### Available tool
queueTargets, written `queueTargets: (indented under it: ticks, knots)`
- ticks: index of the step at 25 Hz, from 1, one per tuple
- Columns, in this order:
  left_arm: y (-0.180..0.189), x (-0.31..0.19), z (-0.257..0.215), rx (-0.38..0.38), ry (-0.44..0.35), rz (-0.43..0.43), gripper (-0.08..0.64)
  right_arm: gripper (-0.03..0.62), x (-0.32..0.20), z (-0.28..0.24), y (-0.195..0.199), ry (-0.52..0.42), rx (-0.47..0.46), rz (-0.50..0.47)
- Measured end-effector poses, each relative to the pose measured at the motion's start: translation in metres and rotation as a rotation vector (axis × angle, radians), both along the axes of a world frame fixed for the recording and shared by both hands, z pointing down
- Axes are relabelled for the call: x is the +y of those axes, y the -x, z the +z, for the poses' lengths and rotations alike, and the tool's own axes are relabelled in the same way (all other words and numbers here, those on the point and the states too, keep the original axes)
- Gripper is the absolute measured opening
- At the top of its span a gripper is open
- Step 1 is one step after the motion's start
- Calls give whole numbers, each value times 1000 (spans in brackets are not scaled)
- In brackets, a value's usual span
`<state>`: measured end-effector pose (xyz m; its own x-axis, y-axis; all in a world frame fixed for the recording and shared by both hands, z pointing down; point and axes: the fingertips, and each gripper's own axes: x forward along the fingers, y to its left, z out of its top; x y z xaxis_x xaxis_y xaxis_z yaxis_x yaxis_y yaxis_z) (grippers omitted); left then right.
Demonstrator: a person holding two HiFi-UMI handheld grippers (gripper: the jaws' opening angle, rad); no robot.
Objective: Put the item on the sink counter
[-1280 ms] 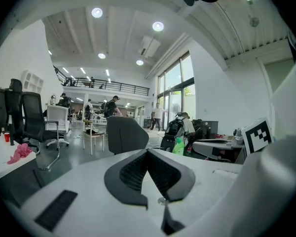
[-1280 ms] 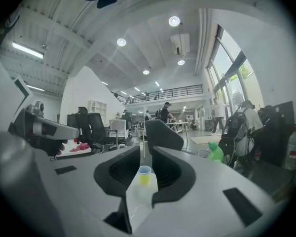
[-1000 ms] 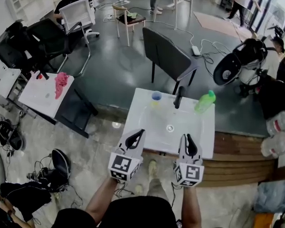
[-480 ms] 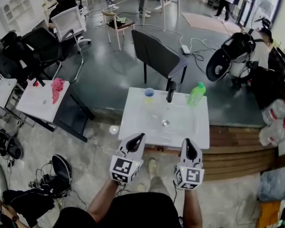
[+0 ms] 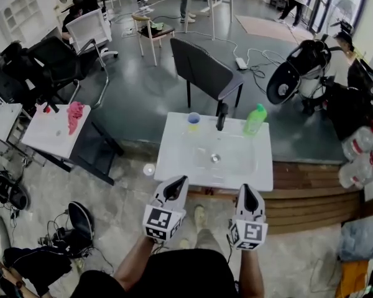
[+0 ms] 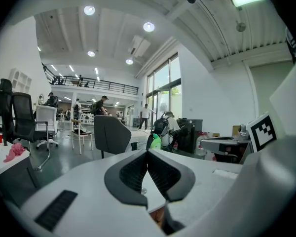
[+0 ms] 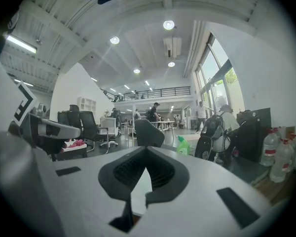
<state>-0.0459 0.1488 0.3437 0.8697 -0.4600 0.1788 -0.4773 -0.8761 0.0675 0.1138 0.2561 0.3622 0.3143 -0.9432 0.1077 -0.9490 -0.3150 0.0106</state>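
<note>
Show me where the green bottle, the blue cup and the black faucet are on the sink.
green bottle (image 5: 255,120), head view, middle of its body.
blue cup (image 5: 193,121), head view, middle of the cup.
black faucet (image 5: 221,118), head view, its upright stem.

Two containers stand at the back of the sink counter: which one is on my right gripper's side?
The green bottle, standing to the right of the black faucet. The other, a small blue cup, stands to the left of the faucet.

Right gripper (image 7: 147,152) jaws together, nothing held, green bottle (image 7: 182,145) beyond, dark chair (image 7: 149,133), perhaps water bottles (image 7: 277,154) right
</note>
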Motion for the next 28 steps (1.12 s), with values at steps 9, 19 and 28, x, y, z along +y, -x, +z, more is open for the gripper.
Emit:
queueTargets:
  ticks: [9, 19, 28]
  knots:
    - [0, 0, -3, 5, -1, -12, 1, -2, -2, -2, -2, 3, 8, -17]
    - [-2, 0, -3, 2, 1, -15, 0, -2, -2, -1, -3, 6, 6, -26]
    - [-4, -3, -5, -3, -7, -11, 0, -2, -6, 0, -3, 5, 3, -33]
